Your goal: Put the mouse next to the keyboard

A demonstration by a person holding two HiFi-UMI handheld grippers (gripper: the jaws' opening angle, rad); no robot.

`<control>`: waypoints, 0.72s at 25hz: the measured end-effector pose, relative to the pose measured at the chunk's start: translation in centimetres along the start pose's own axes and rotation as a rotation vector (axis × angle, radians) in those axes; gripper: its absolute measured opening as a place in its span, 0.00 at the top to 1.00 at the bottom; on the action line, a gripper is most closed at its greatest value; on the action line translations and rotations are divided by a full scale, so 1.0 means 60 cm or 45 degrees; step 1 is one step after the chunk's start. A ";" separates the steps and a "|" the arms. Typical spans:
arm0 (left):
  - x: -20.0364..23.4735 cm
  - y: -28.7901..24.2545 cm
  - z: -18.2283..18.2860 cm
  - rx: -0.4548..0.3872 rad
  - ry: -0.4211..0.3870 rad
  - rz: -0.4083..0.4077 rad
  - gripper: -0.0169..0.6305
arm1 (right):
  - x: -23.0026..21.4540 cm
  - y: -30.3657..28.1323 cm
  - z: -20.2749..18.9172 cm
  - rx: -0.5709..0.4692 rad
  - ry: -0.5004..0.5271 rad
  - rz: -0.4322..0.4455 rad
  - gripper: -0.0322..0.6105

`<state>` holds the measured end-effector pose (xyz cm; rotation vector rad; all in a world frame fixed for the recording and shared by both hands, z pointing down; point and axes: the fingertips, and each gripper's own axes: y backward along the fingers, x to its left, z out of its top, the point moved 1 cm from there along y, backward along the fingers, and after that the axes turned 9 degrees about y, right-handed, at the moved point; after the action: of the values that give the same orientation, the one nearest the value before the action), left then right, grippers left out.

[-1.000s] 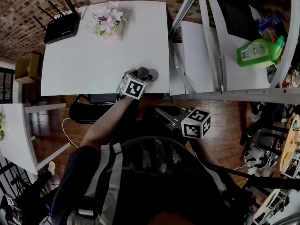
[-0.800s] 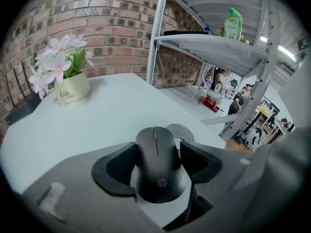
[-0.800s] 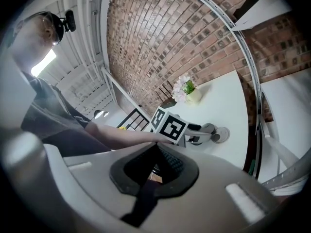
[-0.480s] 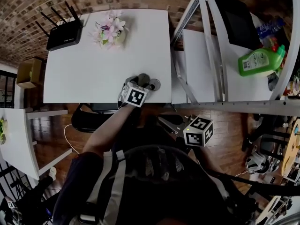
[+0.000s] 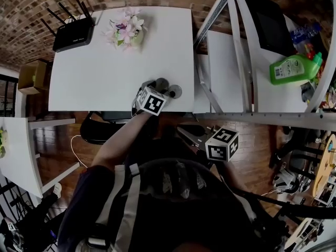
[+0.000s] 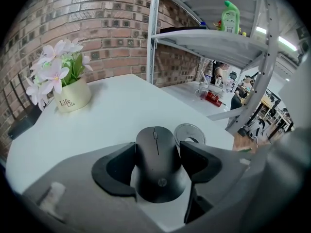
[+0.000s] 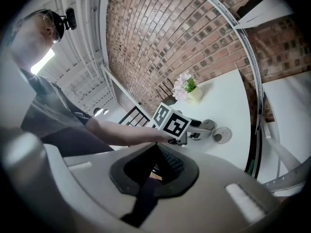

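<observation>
Findings, nearest first: right gripper [image 7: 155,152] hangs low on the person's side of the bench, well apart from the work, jaws pressed together with nothing between them. It poses no hazard where it is.

Left gripper [image 6: 158,149] is at the front edge of the bench [image 6: 112,115], jaws pinching the mouse [image 6: 158,171] by its two flanks. Whether the mouse rests on the surface or is just clear of it cannot be told.

Hazards, as judged:
- The hold bears on curved, smooth flanks. A quick swing could let the shell squirt forward out of the pinch.
- Being so near the front edge and the right corner, a loosened hold here could drop the mouse to the floor.
- A grey ring [image 6: 189,132] lies just beside the right-hand jaw and could be knocked off the bench by a sideways sweep.
- No keyboard shows in any view, so the set-down spot cannot be confirmed. Placing by guesswork is the chief risk.
- Further in, the flower pot [image 6: 72,97] is light-looking and top-heavy with blooms, so a careless pass could tip it.

Materials: mouse, matt black plastic, rounded oval with a scroll wheel. Jaws, dark moulded pads on a grey body. Ring, flat and metallic-looking. Bench, smooth white laminate. Pot, cream, glazed, with pale pink flowers. Router [image 5: 73,34], black box with thin antennas, at the far left corner. Behind it, rough brick wall [image 6: 107,28]
</observation>
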<state>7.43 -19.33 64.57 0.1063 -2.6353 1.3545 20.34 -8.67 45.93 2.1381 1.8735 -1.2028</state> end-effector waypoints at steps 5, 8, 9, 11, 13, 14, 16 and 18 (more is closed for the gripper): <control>0.021 0.006 -0.002 -0.011 0.025 0.007 0.52 | 0.007 -0.015 -0.001 0.020 0.012 -0.001 0.95; 0.031 0.010 -0.005 -0.010 0.027 0.010 0.52 | 0.008 -0.027 -0.004 0.034 0.037 -0.002 0.95; 0.034 0.012 -0.006 -0.012 0.025 0.011 0.52 | 0.010 -0.030 -0.003 0.039 0.042 -0.002 0.95; 0.039 0.015 -0.006 -0.017 0.019 0.013 0.52 | 0.014 -0.037 -0.002 0.047 0.046 -0.001 0.94; 0.045 0.018 -0.009 -0.019 0.019 0.012 0.52 | 0.017 -0.043 0.000 0.052 0.046 -0.003 0.95; 0.048 0.020 -0.010 -0.020 0.022 0.009 0.52 | 0.019 -0.047 0.001 0.054 0.048 -0.003 0.95; 0.056 0.023 -0.013 -0.020 0.029 -0.003 0.52 | 0.023 -0.055 0.003 0.054 0.049 -0.002 0.95; 0.067 0.026 -0.015 -0.011 0.015 -0.008 0.52 | 0.027 -0.066 0.005 0.054 0.050 0.001 0.95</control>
<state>3.38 -17.63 64.59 0.1050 -2.6287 1.3377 16.74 -6.48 46.53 2.1993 1.8793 -1.2207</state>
